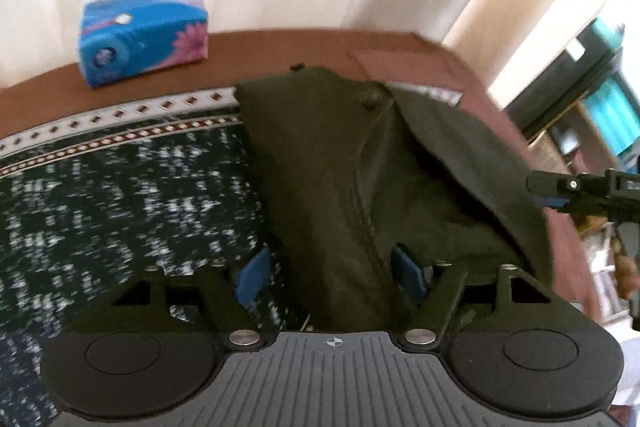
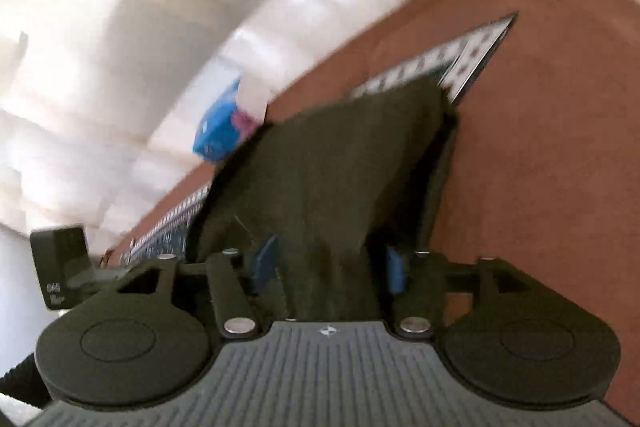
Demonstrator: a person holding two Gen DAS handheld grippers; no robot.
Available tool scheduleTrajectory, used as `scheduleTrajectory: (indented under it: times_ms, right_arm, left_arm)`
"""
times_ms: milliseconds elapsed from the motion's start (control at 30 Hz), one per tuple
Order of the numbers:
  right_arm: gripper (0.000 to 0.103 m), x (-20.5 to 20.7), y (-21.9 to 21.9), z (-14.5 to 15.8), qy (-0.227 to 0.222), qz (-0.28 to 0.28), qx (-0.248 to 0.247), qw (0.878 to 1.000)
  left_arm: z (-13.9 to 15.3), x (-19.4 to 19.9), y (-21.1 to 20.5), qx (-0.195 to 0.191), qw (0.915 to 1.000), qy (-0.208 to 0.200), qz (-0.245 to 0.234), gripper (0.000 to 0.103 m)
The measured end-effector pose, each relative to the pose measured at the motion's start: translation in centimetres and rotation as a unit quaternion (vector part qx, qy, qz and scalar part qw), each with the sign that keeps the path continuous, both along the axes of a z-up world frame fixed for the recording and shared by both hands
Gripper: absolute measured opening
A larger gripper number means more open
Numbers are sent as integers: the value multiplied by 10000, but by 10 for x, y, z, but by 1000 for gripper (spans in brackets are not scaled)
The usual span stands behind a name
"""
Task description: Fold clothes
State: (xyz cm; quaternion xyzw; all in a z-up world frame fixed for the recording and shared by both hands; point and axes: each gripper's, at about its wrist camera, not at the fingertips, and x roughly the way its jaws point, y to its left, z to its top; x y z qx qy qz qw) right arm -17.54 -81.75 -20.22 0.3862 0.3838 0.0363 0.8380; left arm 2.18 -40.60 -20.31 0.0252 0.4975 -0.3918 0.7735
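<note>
A blue tissue pack (image 1: pixel 145 34) sits on the brown table (image 1: pixel 280 55). The dark green garment (image 1: pixel 360 163), soft and creased with stitched seams, lies on a speckled patterned cloth (image 1: pixel 120 195). The left gripper (image 1: pixel 332 275) and right gripper (image 2: pixel 328 267) each have blue pads parted around bunched fabric; whether they pinch it I cannot tell.

Brown table (image 1: pixel 280 47) carries a patterned dark mat (image 1: pixel 120 195), tissue pack (image 1: pixel 144 33) at 11 o'clock, olive garment (image 1: pixel 360 167) draped over the mat's 2 o'clock corner.

Garment (image 1: pixel 340 163) on mat (image 1: pixel 120 187) (tissue pack (image 1: pixel 144 33) behind)
</note>
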Motion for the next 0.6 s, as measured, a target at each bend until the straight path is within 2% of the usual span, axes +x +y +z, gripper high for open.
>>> scheduleTrajectory:
  times_ms: [100,200,300,433,533,600]
  right_arm:
    - [64,-13,-7,9,-90,-344,24,9994]
    - [65,-10,-10,6,10,-632,-29,9980]
    - [66,-6,-13,-7,140,-839,207,9962]
    - [66,-2,-9,-22,266,-913,366,9948]
    - [66,2,-3,-33,389,-887,453,9943]
    - [67,2,0,-39,432,-888,548,9936]
  left_arm:
    - [18,10,41,-625,9960,210,607,81]
    - [15,36,50,-825,9891,326,1178,81]
    - [-3,58,43,-947,9781,687,1719,80]
    - [-28,71,27,-979,9727,1163,1754,79]
    - [-42,65,15,-854,9757,1404,1453,79]
    - [-43,60,10,-793,9794,1340,1285,78]
